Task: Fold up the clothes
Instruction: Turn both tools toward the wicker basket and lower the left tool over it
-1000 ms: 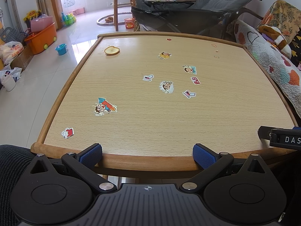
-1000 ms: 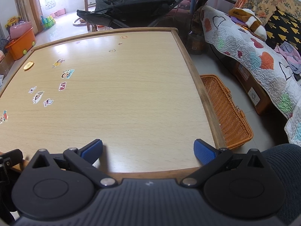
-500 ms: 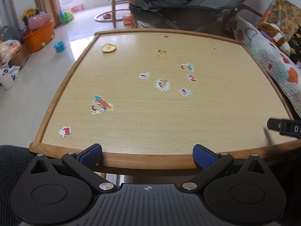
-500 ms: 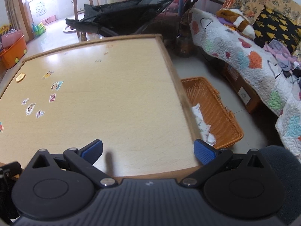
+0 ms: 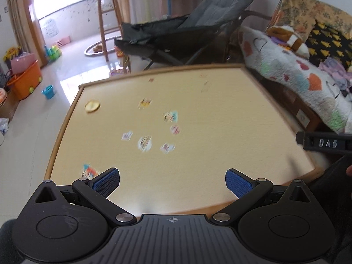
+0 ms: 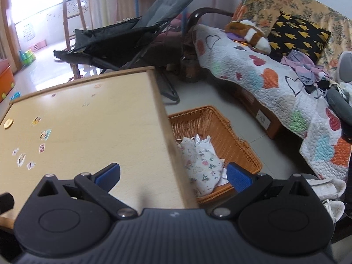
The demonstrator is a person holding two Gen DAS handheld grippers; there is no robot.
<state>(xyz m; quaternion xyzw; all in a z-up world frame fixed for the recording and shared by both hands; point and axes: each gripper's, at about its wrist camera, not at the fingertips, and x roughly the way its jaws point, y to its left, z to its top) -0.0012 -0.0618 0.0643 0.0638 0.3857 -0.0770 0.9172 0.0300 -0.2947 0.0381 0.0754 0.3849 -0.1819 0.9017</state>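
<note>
Both claws wide open, empty: left claw [image 5: 172, 181], right claw [image 6: 173, 177]. Floral cotton garment [image 6: 201, 164] crumpled in woven orange wicker basket [image 6: 239, 140], 3 o'clock of woodgrain worktop [image 6: 88, 132].

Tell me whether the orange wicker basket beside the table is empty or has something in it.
Not empty. The basket holds a crumpled white floral garment, seen in the right wrist view, lying in a heap rather than folded.
</note>
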